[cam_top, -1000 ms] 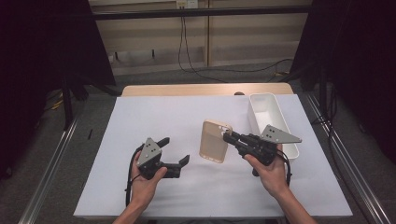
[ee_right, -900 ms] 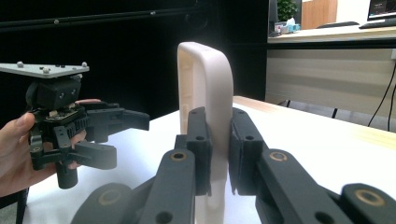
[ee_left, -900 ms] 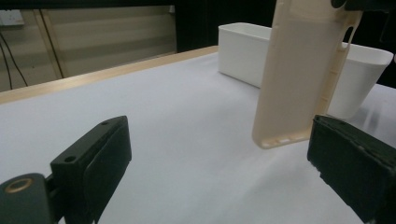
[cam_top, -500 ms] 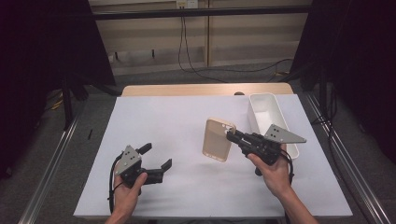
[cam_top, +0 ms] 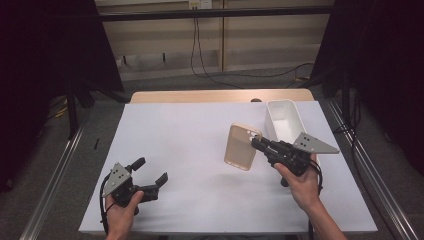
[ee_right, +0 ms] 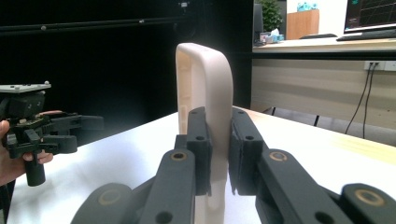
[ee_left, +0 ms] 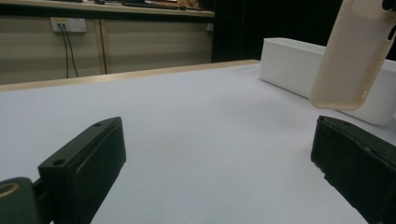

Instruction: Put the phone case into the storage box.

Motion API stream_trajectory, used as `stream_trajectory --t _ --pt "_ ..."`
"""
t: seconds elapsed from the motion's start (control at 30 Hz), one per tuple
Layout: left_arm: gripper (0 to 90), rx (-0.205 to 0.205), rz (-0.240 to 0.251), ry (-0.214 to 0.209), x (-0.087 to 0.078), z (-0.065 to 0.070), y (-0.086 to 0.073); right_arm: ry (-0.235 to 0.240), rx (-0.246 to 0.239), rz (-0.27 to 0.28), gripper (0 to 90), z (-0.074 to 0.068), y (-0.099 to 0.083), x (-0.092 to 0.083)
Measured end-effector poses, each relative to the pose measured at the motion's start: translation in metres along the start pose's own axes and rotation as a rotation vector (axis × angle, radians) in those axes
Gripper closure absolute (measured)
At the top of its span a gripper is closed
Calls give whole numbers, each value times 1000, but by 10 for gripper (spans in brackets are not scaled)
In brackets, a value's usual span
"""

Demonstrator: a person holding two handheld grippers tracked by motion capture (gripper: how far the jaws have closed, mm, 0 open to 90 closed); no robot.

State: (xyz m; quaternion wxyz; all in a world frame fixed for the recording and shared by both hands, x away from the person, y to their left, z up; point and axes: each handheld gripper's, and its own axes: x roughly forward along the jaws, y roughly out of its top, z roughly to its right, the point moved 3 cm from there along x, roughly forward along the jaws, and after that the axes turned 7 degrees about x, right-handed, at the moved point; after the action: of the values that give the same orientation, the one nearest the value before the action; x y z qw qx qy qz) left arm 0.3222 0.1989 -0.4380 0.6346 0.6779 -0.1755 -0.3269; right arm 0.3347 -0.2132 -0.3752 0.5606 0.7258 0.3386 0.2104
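Phone case clamped in the right gripper, left gripper empty and wide open.

The right gripper [cam_top: 257, 144] has its jaws pressed on the edge of a beige phone case [cam_top: 241, 147], which hangs off the tabletop right of centre in the high view, and stands upright between the jaws in the right gripper view. Just right of the case, in the upper right of the high view, sits a white bin [cam_top: 285, 119], close behind the right gripper. The left gripper [cam_top: 150, 172], at the lower left of that view, has its jaws well apart with nothing between them, well clear of the case. Bare white tabletop [cam_top: 185, 135] lies between the two grippers. Cables [cam_top: 200, 55] hang down the wall at the top of the frame.
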Motion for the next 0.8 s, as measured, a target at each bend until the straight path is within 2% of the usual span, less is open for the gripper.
stream_trajectory --t 0.23,0.3,0.37,0.43,0.8 --pt "39 15 -4 11 -1 3 1 -18 -5 19 809 8 10 -9" --pt "39 12 -10 -8 0 4 0 -20 -8 22 809 10 13 -11" --pt "39 22 -7 11 1 5 0 -19 -6 26 810 12 16 -12" --pt "39 8 -4 8 2 5 0 -21 -10 29 809 15 19 -13" --pt "42 21 -11 17 1 5 1 -42 -24 56 810 31 45 -21"
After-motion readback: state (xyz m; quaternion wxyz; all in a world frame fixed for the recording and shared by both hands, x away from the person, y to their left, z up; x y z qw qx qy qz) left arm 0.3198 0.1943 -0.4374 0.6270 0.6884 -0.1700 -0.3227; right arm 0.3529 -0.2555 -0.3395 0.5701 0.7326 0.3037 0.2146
